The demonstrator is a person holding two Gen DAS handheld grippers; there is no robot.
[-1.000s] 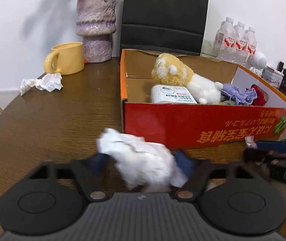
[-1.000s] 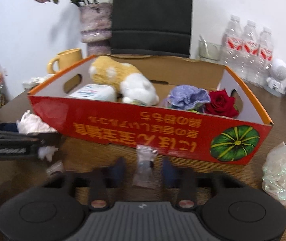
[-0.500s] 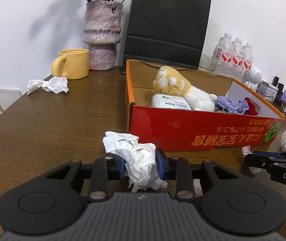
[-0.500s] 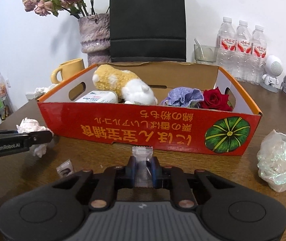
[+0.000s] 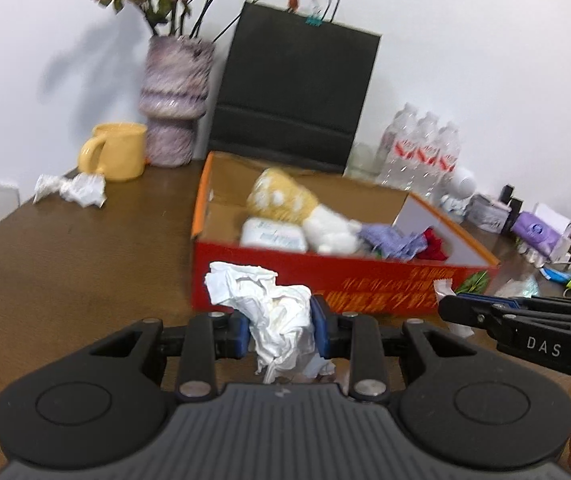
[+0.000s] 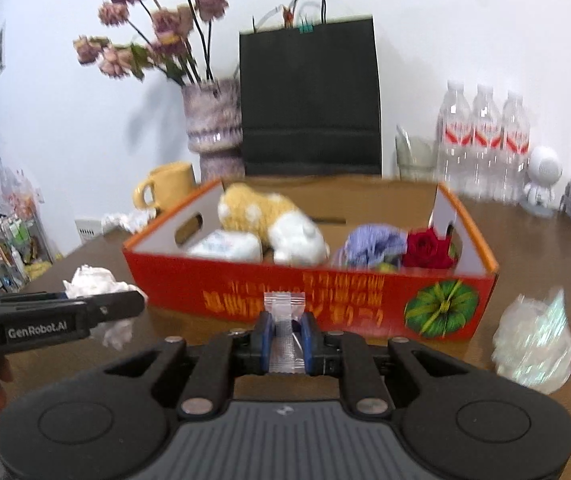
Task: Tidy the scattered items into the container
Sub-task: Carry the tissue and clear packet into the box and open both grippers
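a: left gripper [image 5: 279,330]? right gripper [image 6: 285,338]?
b: left fingers pinch the tissue [image 5: 269,316], right ones nearly closed on a clear packet [image 6: 284,320]. both held up off the table, likely to clear the wall.
a: box [image 6: 245,296]?
b: 12 o'clock. holds plush [image 6: 269,220], pack, cloth, rose.

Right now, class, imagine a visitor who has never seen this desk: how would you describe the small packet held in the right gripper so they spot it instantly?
Start at the big red cardboard box with the green pumpkin picture on its front wall. In front of that wall, the right gripper pinches a small clear plastic sachet with a crimped top edge. Unlike the crumpled white tissue and the shiny iridescent wrapper beside it, it is flat, transparent and upright.
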